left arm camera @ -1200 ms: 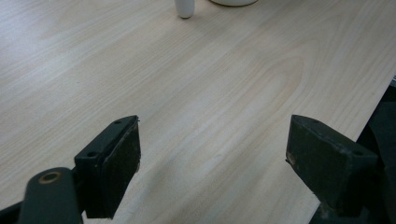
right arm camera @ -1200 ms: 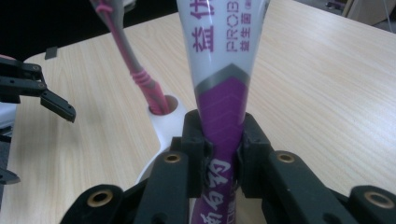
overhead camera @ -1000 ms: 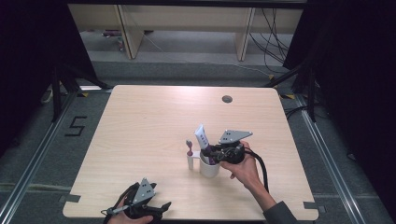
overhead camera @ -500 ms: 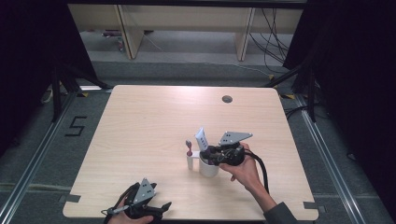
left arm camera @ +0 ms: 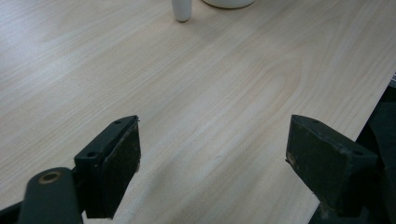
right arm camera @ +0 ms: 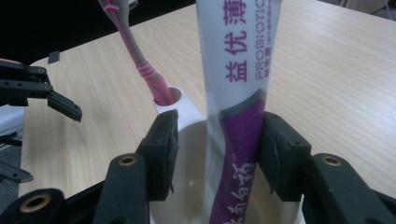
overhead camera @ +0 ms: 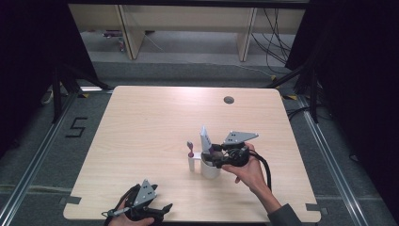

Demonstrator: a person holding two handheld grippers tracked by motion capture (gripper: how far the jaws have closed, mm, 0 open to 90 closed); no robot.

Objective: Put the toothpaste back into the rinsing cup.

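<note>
**A:** Spot any change against the earlier high view? Barely anything here. Both hands parked in the same spots, white cup (overhead camera: pixel 210 168) same place mid-table.

**B:** Only the right gripper (right arm camera: pixel 215 154). Jaws just been opening, now about halfway apart, with the toothpaste tube (right arm camera: pixel 236 107) standing between them inside the cup (right arm camera: pixel 187 196). Right pad looks touching or nearly so, left pad clearly off it with a gap. So loose, not clamped. Tube upright, maybe leaning a touch, top poking well above the rim (overhead camera: pixel 204 137).

**A:** And the left gripper (overhead camera: pixel 141 209)?

**B:** Down at the near edge of the table (overhead camera: pixel 150 122), jaws spread wide, nothing in them. Well apart from the cup.

**A:** Surface and room?

**B:** Light wood-grain tabletop, small dark round grommet (overhead camera: pixel 228 100) near the far edge. Grey floor around it, a "5" taped on the floor (overhead camera: pixel 75 127) at left, black curtains both sides, wooden furniture legs and cables at the back.

**A:** Anything one view gives that another doesn't?

**B:** Right gripper view reads the print on the tube, purple and white with "PROBIOTIC", and shows the pink toothbrush (right arm camera: pixel 140 60) stuck in a side holder hole (right arm camera: pixel 169 97) on the cup. High view just gives a tiny pinkish stick (overhead camera: pixel 190 148). Left gripper view catches only the cup's base (left arm camera: pixel 229 3) and the holder's foot (left arm camera: pixel 181 10) at the top edge, plus bare wood between its own pads.
</note>
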